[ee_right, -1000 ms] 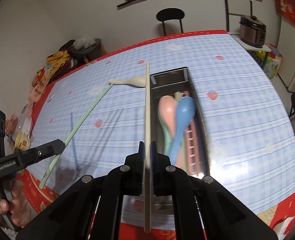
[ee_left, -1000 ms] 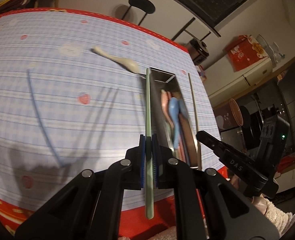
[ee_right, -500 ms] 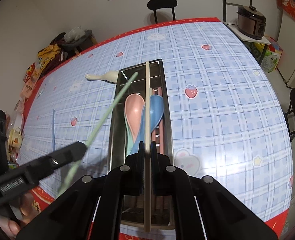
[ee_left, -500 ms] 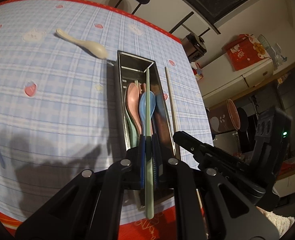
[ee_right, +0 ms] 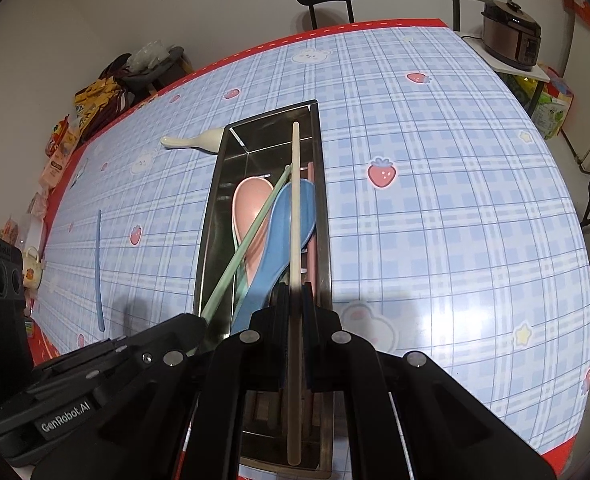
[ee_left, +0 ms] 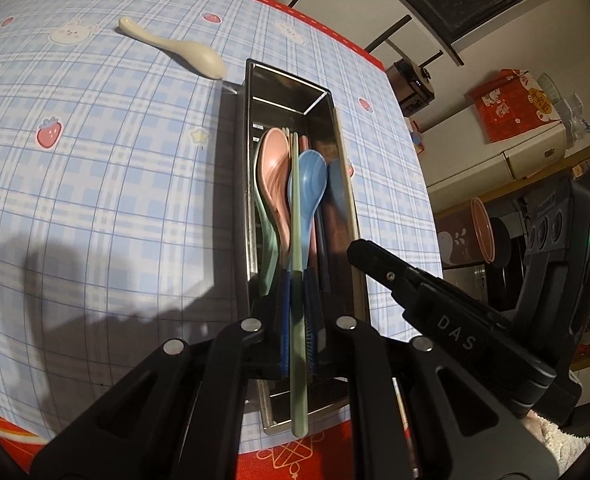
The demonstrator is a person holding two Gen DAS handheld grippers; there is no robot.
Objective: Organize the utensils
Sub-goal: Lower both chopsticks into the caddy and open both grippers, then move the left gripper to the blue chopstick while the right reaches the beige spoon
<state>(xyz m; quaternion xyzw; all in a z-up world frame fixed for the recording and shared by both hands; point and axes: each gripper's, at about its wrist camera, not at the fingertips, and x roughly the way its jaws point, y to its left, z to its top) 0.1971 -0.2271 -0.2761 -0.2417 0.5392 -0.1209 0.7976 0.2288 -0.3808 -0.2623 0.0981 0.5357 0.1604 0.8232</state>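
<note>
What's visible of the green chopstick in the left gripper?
The green chopstick is a slim, straight, pale green stick, matte and plastic-looking. The left gripper is shut on it below its middle, so the butt end sticks out behind the pads. It points lengthwise along the metal utensil tray, above the pink spoon and blue spoon. In the right wrist view it crosses them diagonally. Whether it touches them is unclear.

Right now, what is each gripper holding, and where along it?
Left gripper: green chopstick, gripped toward its near end. Right gripper: cream chopstick, also toward the near end.
</note>
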